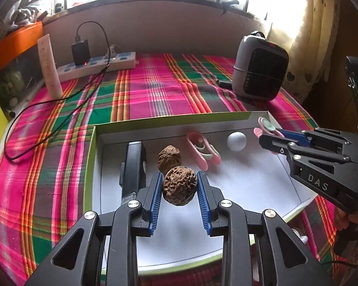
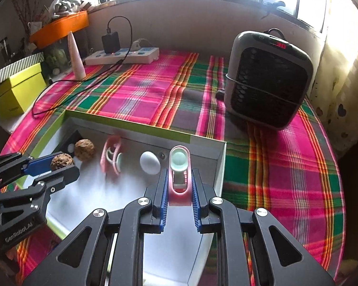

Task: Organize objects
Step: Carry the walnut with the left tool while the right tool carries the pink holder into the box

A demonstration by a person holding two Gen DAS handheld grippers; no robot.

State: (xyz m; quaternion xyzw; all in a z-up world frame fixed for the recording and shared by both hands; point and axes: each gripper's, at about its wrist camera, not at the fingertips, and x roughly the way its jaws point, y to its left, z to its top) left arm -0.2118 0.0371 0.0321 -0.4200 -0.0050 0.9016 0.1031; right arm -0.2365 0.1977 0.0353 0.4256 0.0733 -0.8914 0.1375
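My left gripper (image 1: 179, 175) is shut on a brown walnut (image 1: 179, 187) and holds it above the white floor of an open green-rimmed box (image 1: 93, 164). In the box lie a second walnut (image 1: 169, 158), a black oblong item (image 1: 133, 166), a pink clip-like item (image 1: 204, 153) and a white egg-shaped ball (image 1: 236, 141). Over the box's right end, my right gripper (image 2: 179, 170) is shut on a pink holder with a pale green round pad (image 2: 179, 176). The right wrist view also shows the left gripper (image 2: 59, 165) with its walnut (image 2: 62, 161).
The box sits on a pink and green plaid cloth (image 1: 143, 90). A grey and black heater (image 2: 267, 78) stands at the back right. A power strip (image 1: 100, 64) with a black charger and trailing cable, a white tube (image 1: 49, 66) and a yellow-green carton (image 2: 16, 93) are at the back left.
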